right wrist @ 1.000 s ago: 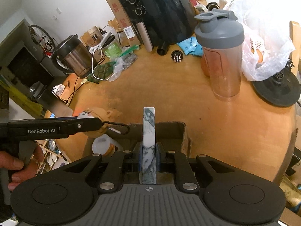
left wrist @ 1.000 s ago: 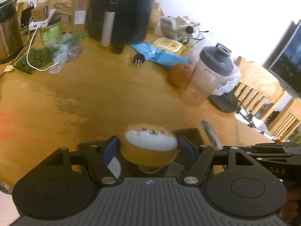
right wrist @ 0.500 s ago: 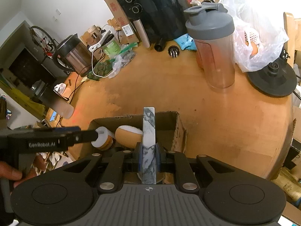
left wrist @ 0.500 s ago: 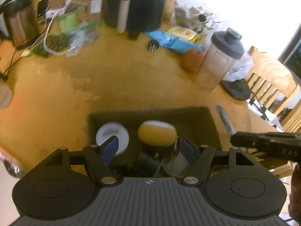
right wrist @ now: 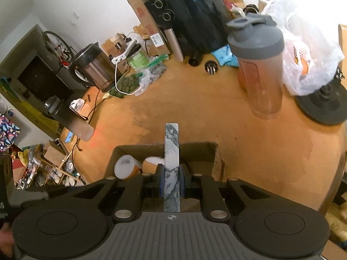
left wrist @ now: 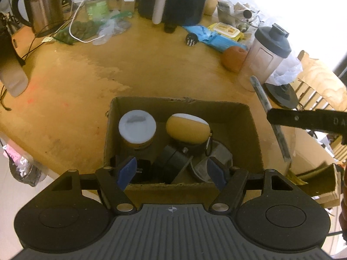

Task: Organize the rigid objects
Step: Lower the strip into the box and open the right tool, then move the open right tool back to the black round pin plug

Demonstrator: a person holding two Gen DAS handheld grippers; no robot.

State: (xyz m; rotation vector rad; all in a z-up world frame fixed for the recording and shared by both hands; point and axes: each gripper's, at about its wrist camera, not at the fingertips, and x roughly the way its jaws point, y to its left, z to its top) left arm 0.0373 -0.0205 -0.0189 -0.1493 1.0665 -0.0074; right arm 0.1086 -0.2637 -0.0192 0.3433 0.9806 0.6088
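Hovering over the near edge of the cardboard box (left wrist: 251,130), the left gripper (left wrist: 172,171) is standing with its jaws well apart and nothing between the blue pads (left wrist: 128,170). Just ahead of those pads, inside the box, a yellow rounded case with a white face (left wrist: 186,126) is lying tilted beside a white-lidded jar (left wrist: 137,126), which is sitting to the left of it. Closer to the pads, dark blocky items (left wrist: 171,162) and a grey metal piece (left wrist: 216,158) are filling the box bottom; what they are is hard to tell.

The right gripper (right wrist: 171,183) is clamping a thin marble-patterned slab (right wrist: 171,149), jaws pressed fully onto its flat faces, the slab sticking straight forward past the fingertips and over the box's far wall. Below and left of the slab, the jar and the yellow case are showing inside the box.

Beyond the box, on the wooden table (right wrist: 195,112), a grey-lidded shaker bottle (right wrist: 258,65) is standing ahead-right of the right gripper, a black air fryer (right wrist: 195,15) far ahead, a steel kettle (right wrist: 95,69) far ahead-left.
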